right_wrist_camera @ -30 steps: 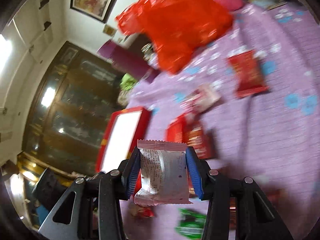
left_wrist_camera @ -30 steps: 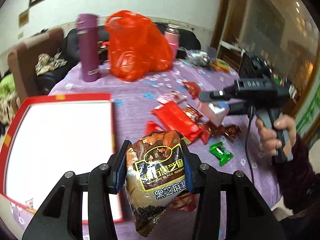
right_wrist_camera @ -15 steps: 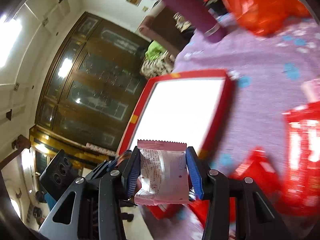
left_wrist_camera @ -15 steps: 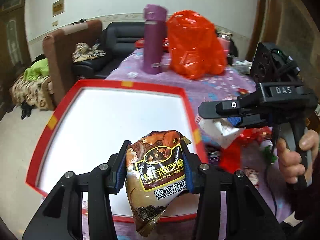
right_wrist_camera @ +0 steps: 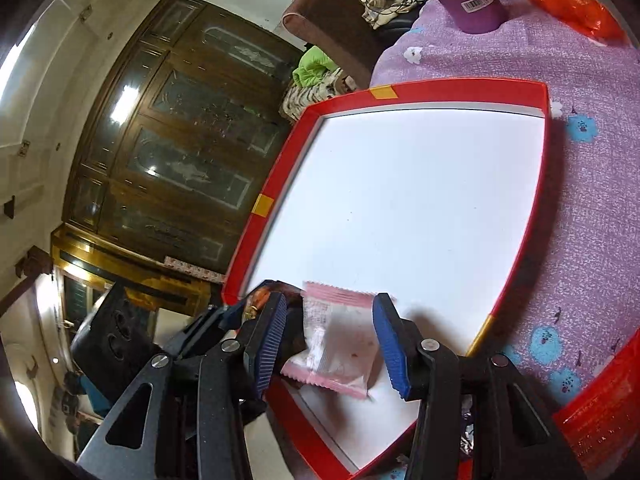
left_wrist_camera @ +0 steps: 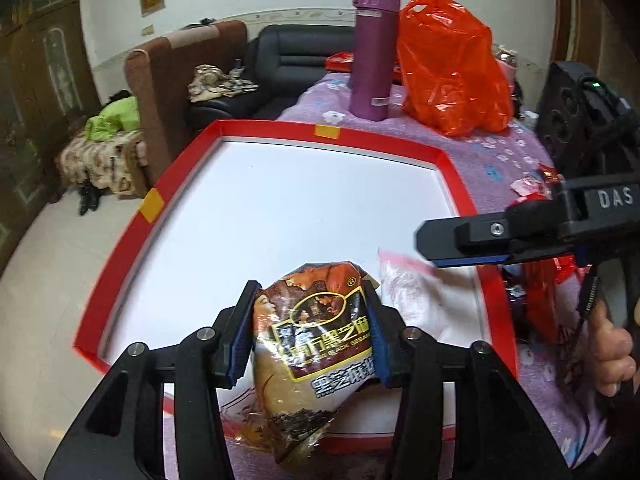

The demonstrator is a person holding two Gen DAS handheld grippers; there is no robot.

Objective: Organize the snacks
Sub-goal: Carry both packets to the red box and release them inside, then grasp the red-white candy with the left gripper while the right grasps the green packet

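The red-rimmed tray (left_wrist_camera: pixel 456 172) is the landmark here. Over its near edge the left tool (left_wrist_camera: pixel 308 340) is clenched on a brown sesame-snack packet (left_wrist_camera: pixel 316 344), which hangs upright between the blue pads. The right tool (right_wrist_camera: pixel 330 344) stands released above the tray's near corner; the pink-and-white sachet (right_wrist_camera: pixel 340 344) sits between its spread pads, apparently loose on, or dropping to, the white floor.

To do this step well, I would lower the brown packet until its bottom seam touches the tray floor beside the sachet, then release, so it lies flat rather than tumbling over the rim. The right tool should lift straight up clear of the sachet.

The packet is glossy, crinkled film, plump and soft. The sachet is thin, flat, with serrated ends. The tray is a rigid, shallow box with a smooth white base, resting on a purple flowered cloth (right_wrist_camera: pixel 592 240) over the counter.
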